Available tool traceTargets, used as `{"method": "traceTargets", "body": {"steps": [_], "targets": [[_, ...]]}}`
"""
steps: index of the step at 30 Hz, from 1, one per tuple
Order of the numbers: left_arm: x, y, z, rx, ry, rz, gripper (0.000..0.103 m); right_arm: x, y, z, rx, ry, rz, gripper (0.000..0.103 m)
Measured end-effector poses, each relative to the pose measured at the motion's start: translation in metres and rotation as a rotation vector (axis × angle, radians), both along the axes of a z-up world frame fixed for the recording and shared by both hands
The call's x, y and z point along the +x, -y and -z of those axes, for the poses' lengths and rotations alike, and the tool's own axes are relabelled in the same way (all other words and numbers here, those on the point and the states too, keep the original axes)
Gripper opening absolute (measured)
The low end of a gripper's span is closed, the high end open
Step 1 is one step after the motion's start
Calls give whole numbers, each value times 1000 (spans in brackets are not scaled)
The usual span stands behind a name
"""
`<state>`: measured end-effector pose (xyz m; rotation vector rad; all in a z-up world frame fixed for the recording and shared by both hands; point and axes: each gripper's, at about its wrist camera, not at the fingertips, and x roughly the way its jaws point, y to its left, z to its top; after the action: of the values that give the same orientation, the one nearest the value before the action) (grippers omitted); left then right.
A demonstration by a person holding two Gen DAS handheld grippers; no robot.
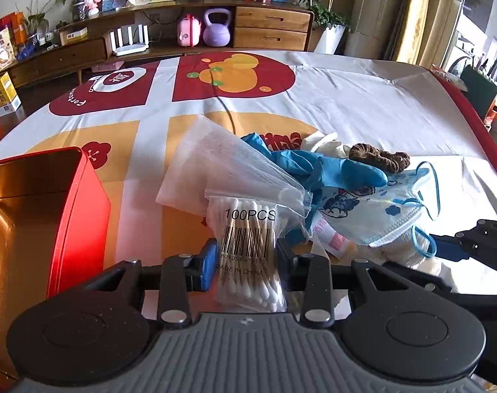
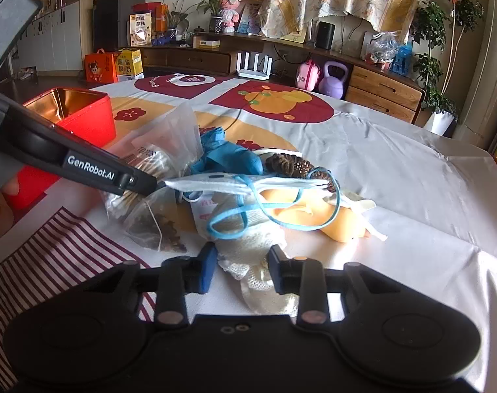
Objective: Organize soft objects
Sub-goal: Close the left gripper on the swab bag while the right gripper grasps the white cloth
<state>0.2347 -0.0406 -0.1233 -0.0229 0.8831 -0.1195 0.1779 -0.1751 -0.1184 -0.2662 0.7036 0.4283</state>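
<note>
Left claw (image 1: pixel 245 262) grips cotton-swab bag (image 1: pixel 248 245); right claw (image 2: pixel 240 262) open; red tin (image 1: pixel 62 209) looks empty.

The table (image 1: pixel 363 104) wears a white cloth printed with red and orange patches. A red tin (image 1: pixel 68 216) stands open at its near left, and right of it lies a heap: cotton swab packet (image 1: pixel 248 245), mesh bag (image 1: pixel 222 167), blue glove (image 1: pixel 330 170), brown scrunchie (image 1: pixel 379 159), printed face mask (image 1: pixel 386 209). A striped cloth (image 2: pixel 52 262) lies at the near left edge.

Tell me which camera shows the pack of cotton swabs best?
The left wrist view: the cotton swabs sit between the left gripper fingers, label readable. In the right wrist view that gripper mostly hides them.
</note>
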Motion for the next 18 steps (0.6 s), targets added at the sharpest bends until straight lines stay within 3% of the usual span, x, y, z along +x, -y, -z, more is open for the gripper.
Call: {"method": "traceTargets", "body": {"steps": [5, 18], "targets": [[-5, -3, -4, 0, 7, -12, 34, -5, 4, -7, 18, -3, 5, 22], [-33, -9, -30, -26, 32, -33, 34, -40, 15, -37, 48, -11, 21, 20]]}}
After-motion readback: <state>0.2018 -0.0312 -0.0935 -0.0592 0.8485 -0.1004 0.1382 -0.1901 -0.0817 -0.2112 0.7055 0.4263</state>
